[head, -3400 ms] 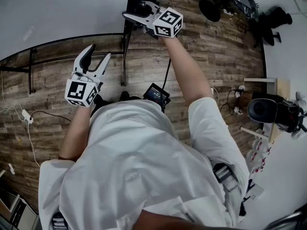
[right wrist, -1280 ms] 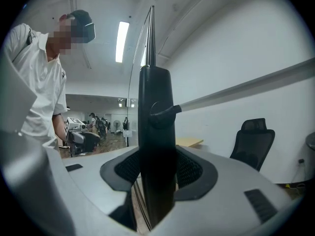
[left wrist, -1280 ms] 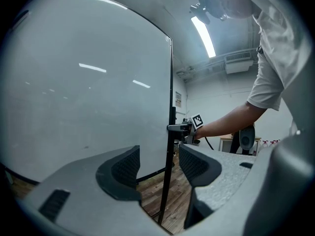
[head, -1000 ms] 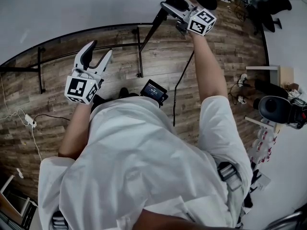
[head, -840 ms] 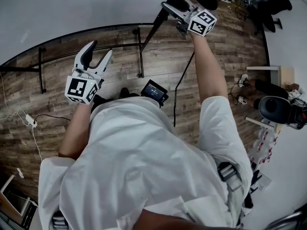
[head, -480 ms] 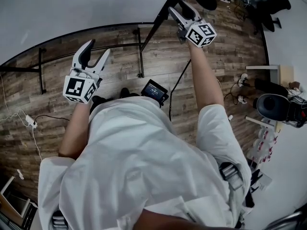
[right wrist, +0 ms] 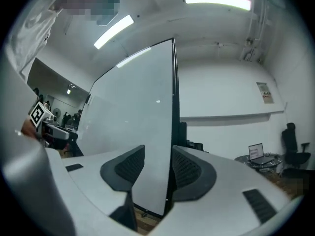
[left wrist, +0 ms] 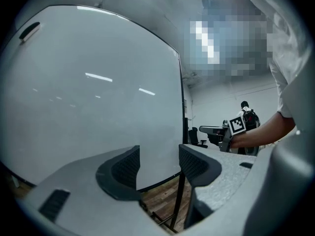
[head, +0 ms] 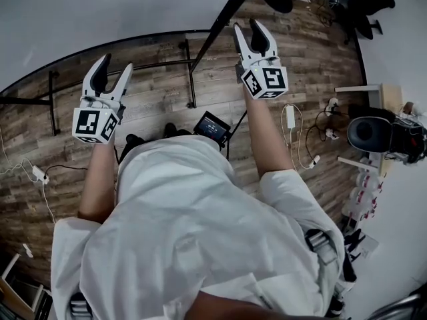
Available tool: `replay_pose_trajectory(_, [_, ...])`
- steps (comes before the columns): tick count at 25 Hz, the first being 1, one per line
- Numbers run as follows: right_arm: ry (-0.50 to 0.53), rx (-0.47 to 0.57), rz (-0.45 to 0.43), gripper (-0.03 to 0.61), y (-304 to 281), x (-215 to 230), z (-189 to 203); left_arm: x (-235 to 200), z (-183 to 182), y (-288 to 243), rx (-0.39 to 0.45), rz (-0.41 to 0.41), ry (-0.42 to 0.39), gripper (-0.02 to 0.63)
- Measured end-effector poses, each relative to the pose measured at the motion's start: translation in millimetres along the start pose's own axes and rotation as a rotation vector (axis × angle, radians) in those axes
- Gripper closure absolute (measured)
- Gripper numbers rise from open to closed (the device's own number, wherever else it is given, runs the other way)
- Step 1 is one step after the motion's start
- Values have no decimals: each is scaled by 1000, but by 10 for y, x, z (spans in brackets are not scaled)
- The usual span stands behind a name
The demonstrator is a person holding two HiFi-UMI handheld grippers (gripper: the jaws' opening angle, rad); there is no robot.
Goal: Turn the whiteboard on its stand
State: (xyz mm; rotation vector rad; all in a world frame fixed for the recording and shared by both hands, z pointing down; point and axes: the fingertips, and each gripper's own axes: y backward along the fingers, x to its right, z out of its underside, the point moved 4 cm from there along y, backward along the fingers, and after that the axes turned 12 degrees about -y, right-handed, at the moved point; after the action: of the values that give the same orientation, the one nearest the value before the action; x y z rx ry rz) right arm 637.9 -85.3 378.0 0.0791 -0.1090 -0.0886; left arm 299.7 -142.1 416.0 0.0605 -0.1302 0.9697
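The right gripper (right wrist: 157,167) is holding its jaws moderately apart and gripping nothing. The dark side frame (right wrist: 173,107) of the whiteboard (right wrist: 133,112) is standing in the gap between them, closer to the right-hand pad than to the left. Whether the frame is sitting level with the pads or just beyond their tips is hard to tell here; the head view suggests the tips are stopping just short of it.

The left gripper (left wrist: 158,162) is also gaping wide and empty. It is pointing at the board's white face, which is filling everything ahead of and to the left of its jaws, with the board's edge rising just above the right jaw. Below the gap between those jaws, a leg of the stand (left wrist: 180,195) is running down to the wooden floor (left wrist: 160,200).

Judging by this, the step in hand is taking hold of the board's side edge to swing it. Doing that well probably means pushing the right gripper forward until the frame is sitting deep between the pads. It should then be closing squarely on the frame rather than on the slick face, and sweeping in a smooth arc. Meanwhile the left gripper should be steadying the face, so the stand is not dragging or tipping.
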Motion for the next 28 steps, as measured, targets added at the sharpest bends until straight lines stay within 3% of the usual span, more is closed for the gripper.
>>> replay_pose_trajectory(16, [64,-7,-32,505,22,-1882,-133,-1115,-268,1067,87,-28,-20,357])
replay_pose_trajectory(28, [6,-45,23,572,103,-2992,260,-1810,-87,2031,76,-12,-15,360])
